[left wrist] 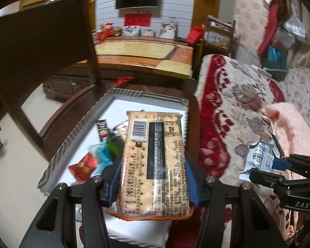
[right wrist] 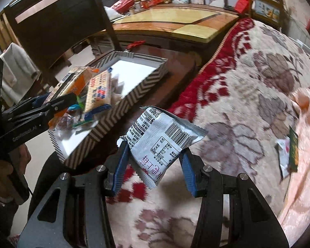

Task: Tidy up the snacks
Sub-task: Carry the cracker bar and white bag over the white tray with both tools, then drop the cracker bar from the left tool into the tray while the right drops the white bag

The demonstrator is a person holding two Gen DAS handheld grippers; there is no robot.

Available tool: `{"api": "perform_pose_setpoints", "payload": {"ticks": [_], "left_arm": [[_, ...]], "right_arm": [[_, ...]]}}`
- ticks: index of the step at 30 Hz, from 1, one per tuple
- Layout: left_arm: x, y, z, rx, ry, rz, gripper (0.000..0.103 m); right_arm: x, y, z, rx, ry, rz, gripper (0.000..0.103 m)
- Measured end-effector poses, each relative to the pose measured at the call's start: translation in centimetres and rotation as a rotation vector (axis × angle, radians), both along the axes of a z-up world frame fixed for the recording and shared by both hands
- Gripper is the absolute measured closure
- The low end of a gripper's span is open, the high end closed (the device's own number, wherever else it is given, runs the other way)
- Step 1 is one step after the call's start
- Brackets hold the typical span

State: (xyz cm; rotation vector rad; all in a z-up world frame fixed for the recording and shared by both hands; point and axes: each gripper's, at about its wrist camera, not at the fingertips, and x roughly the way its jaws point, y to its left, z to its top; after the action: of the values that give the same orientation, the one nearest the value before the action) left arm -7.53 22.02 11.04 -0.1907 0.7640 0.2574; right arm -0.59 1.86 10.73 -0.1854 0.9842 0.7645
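- A dark wooden chair [left wrist: 39, 47] stands at the far left, behind the box.
- The chevron-striped box [left wrist: 76, 128] with a white inside sits on a dark wooden table [right wrist: 175, 78]; loose snack packets lie in it, among them a red packet [left wrist: 83, 166], a blue-and-green one [left wrist: 105, 150] and a small dark sachet [left wrist: 103, 129].
- The left gripper [left wrist: 153, 177] is clamped across the sides of a long cracker pack [left wrist: 155, 161], barcode side up, held in the air over the near part of the box. Its blue pads press both long edges.
- In the right wrist view the same left gripper [right wrist: 57, 103] shows at the left edge, the orange-ended cracker pack [right wrist: 72, 84] tilted above the box's near corner [right wrist: 76, 155].
- The right gripper [right wrist: 155, 157] is closed on a white snack pouch [right wrist: 163, 138] with a barcode and QR code, gripped at its sides and held above the floral red-and-cream cover [right wrist: 248, 82], just right of the box.
- In the left wrist view that pouch [left wrist: 258, 159] and the right gripper [left wrist: 279, 165] appear at the right edge.
- Further right, a green-and-white packet [right wrist: 289, 150] lies on a pink cloth [right wrist: 305, 165].
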Motion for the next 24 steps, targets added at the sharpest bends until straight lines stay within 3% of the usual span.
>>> {"api": "perform_pose_setpoints", "payload": {"ticks": [13,24], "left_arm": [[-1.0,4.6,-2.0,-0.032,0.056,0.169,0.047],[-1.2,6.7,-3.2,-0.048,0.092,0.245,0.047]], "right_arm": [[0.7,8.7,0.3,-0.004,0.003,0.145,0.055],[2.1,16.4,-1.7,-0.065,0.024,0.239,0.055]]}}
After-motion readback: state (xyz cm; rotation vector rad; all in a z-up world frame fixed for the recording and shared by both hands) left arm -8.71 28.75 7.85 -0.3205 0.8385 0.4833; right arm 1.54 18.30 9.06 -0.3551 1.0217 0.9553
